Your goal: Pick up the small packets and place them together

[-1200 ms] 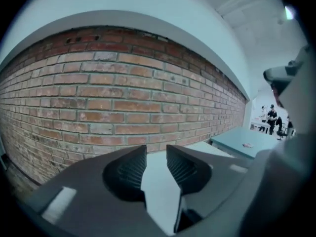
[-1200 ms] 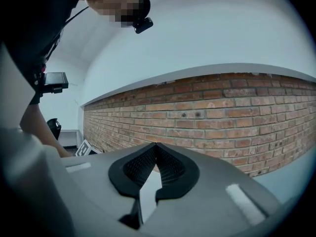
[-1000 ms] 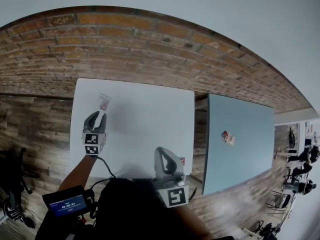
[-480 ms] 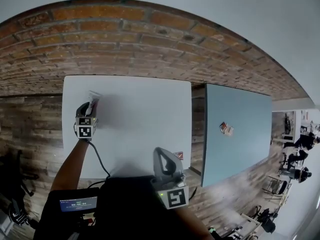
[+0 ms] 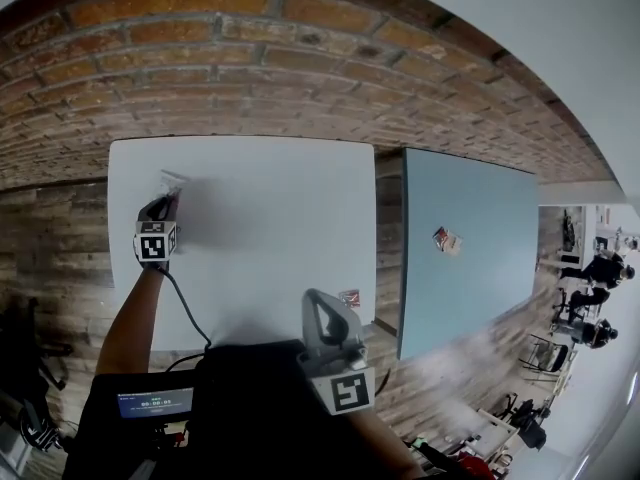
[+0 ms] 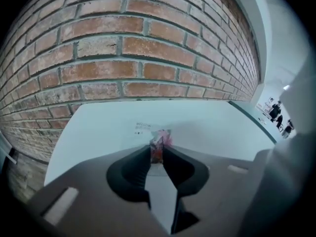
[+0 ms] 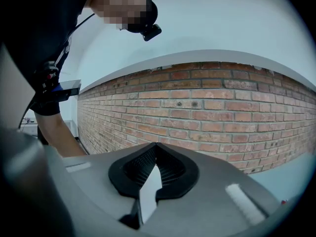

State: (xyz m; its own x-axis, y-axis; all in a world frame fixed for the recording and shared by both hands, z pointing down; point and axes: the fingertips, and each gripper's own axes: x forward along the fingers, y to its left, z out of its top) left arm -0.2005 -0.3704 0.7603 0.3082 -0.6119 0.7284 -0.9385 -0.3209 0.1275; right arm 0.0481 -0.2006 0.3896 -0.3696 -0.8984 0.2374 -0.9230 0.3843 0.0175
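**Which step are you on?**

The first pickup. My left tongs (image 6: 157,151) have just been closing. They now pinch a small clear plastic packet with red and pink contents (image 6: 160,138) at their very tips. The packet still rests on the plain white tabletop (image 6: 94,130), so I judge the grip made and the lift not yet begun.

**And your other pair?**

My right tongs (image 7: 156,147) are clenched on nothing. They hang by the near edge of the same table, aimed almost level at the red brick wall (image 7: 207,102).

**What does the next move call for?**

A clean lift straight up, I'd say, then a carry to the right towards the others. A small red packet (image 5: 349,297) lies just beside the right tongs' tips, close to the table's near edge. A third, red-and-white packet (image 5: 446,240) sits well to the right of both pairs on the blue-grey tabletop (image 5: 490,288).

**Any tight spots?**

The pinched packet is near the far left corner. The wall-side edge is just ahead of my left tongs and the left edge is close beside them. To their right the white top is bare right across, so there is plenty of room. A gap between the two tables lies right of my right tongs, so that third packet would have to be lifted across it, not slid.
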